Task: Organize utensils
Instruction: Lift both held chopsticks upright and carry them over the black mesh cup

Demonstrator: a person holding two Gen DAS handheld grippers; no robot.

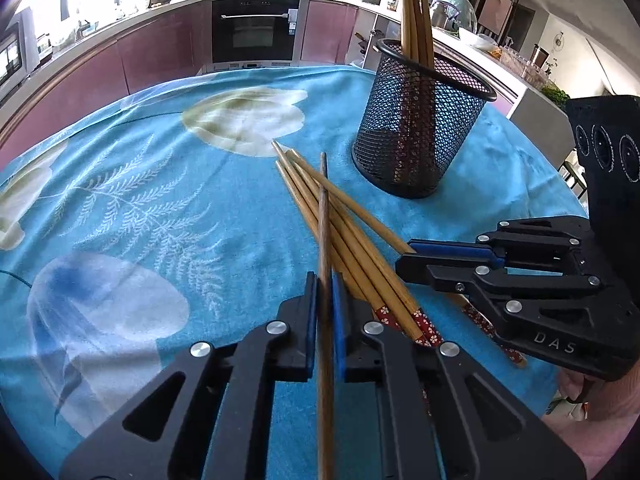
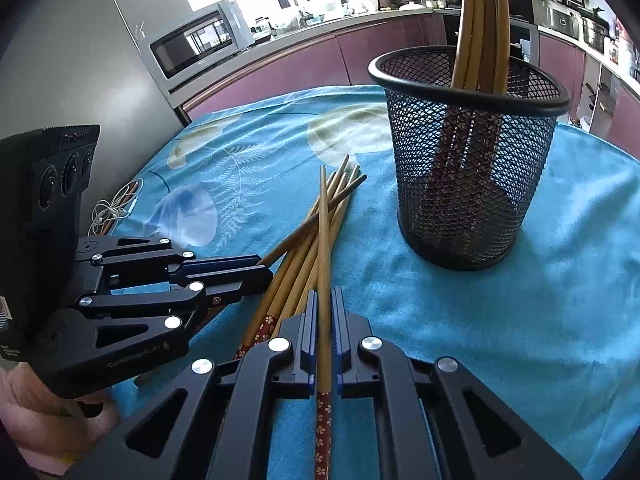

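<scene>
A pile of bamboo chopsticks [image 1: 340, 216] with red flowered ends lies on the blue cloth, also in the right wrist view [image 2: 304, 248]. My left gripper [image 1: 325, 284] is shut on a darker chopstick [image 1: 325, 240] that points away over the pile. My right gripper [image 2: 324, 300] is shut on a chopstick [image 2: 323, 240] with a red flowered end, above the pile. A black mesh cup [image 1: 420, 120] holds several chopsticks upright, behind the pile; it also shows in the right wrist view [image 2: 468, 152]. Each gripper shows in the other's view: the right gripper [image 1: 408, 256], the left gripper [image 2: 264, 272].
The blue flowered tablecloth [image 1: 140, 200] covers a round table. A white cable [image 2: 114, 210] lies at the table's left edge. Kitchen counters, an oven [image 1: 256, 28] and a microwave [image 2: 196, 40] stand beyond the table.
</scene>
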